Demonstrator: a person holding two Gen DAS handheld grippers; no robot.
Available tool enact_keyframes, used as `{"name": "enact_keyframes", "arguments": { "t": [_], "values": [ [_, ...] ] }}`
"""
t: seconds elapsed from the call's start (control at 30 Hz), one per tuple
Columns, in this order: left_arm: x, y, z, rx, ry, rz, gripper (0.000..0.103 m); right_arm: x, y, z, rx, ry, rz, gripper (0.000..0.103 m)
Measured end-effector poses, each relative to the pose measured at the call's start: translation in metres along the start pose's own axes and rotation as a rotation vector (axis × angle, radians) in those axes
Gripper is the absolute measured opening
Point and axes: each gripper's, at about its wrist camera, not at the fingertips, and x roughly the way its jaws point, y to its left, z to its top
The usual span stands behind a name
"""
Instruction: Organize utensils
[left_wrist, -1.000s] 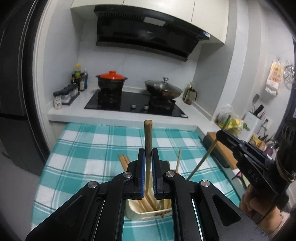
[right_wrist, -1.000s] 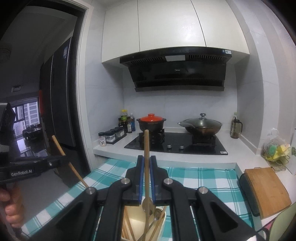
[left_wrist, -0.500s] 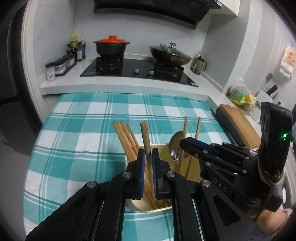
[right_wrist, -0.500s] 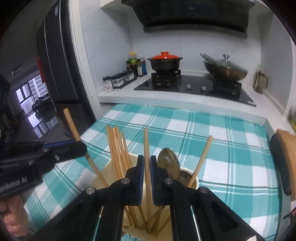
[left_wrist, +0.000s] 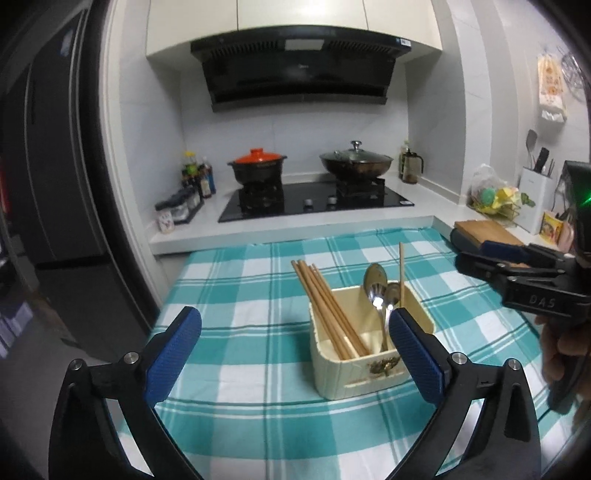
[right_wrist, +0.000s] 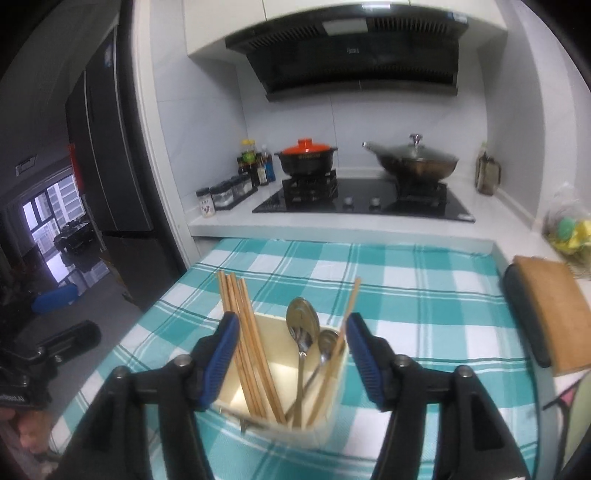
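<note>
The teal-and-white checked tablecloth (left_wrist: 258, 369) fills the lower half of both views, running up to the white counter (left_wrist: 295, 229) across the middle. Above it, at the top centre, hangs the black range hood (left_wrist: 299, 77); under that sits the black hob (left_wrist: 314, 201), with an orange-lidded pot (left_wrist: 257, 168) on its left burner and a glass-lidded wok (left_wrist: 355, 162) on its right. A dark fridge (right_wrist: 107, 158) stands along the left edge. A wooden cutting board (right_wrist: 550, 314) lies at the right edge of the right wrist view.

On the cloth, centre-right in the left wrist view, stands the cream utensil box (left_wrist: 364, 363). A bundle of wooden chopsticks (left_wrist: 325, 306) leans toward its left side, two metal spoons (left_wrist: 376, 291) stand toward the right, and one lone chopstick (left_wrist: 401, 273) stands by the spoons.

The left gripper (left_wrist: 293, 328) sits at the bottom of its own view, its jaws just opened to a wide spread with nothing between them; its right blue pad overlaps the box's near right corner in the picture. The right gripper (right_wrist: 290, 345) hovers over the box, its jaws also just opened and gripping nothing, the chopsticks and spoons showing in the gap. The person's hand (left_wrist: 565, 354) holding it shows at the right edge of the left wrist view.
</note>
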Motion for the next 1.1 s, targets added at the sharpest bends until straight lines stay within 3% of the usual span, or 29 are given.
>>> {"name": "enact_keyframes", "arguments": {
  "t": [0.1, 0.3, 0.43, 0.6, 0.7, 0.83, 1.1],
  "values": [
    [-0.031, -0.01, -0.016, 0.034, -0.014, 0.072, 0.103, -0.046, 0.007, -0.018, -0.015, -0.047, -0.033, 0.081],
    [-0.076, -0.015, -0.04, -0.04, -0.023, 0.105, 0.103, -0.117, 0.028, -0.063, -0.022, -0.098, -0.151, 0.088],
    [-0.096, -0.02, -0.063, -0.075, -0.067, 0.136, 0.103, -0.153, 0.041, -0.086, 0.0, -0.144, -0.187, 0.103],
    [-0.095, -0.03, -0.089, -0.068, 0.006, 0.129, 0.103, -0.174, 0.063, -0.112, -0.02, -0.159, -0.243, 0.103],
    [-0.095, -0.034, -0.101, -0.032, 0.059, 0.133, 0.103, -0.175, 0.069, -0.125, 0.005, -0.114, -0.23, 0.103],
    [-0.098, -0.028, -0.112, -0.034, 0.085, 0.143, 0.103, -0.181, 0.072, -0.136, -0.001, -0.08, -0.22, 0.103],
    [-0.107, -0.019, -0.113, -0.087, 0.101, 0.062, 0.103, -0.186, 0.081, -0.147, 0.0, -0.055, -0.23, 0.103]
  ]
}}
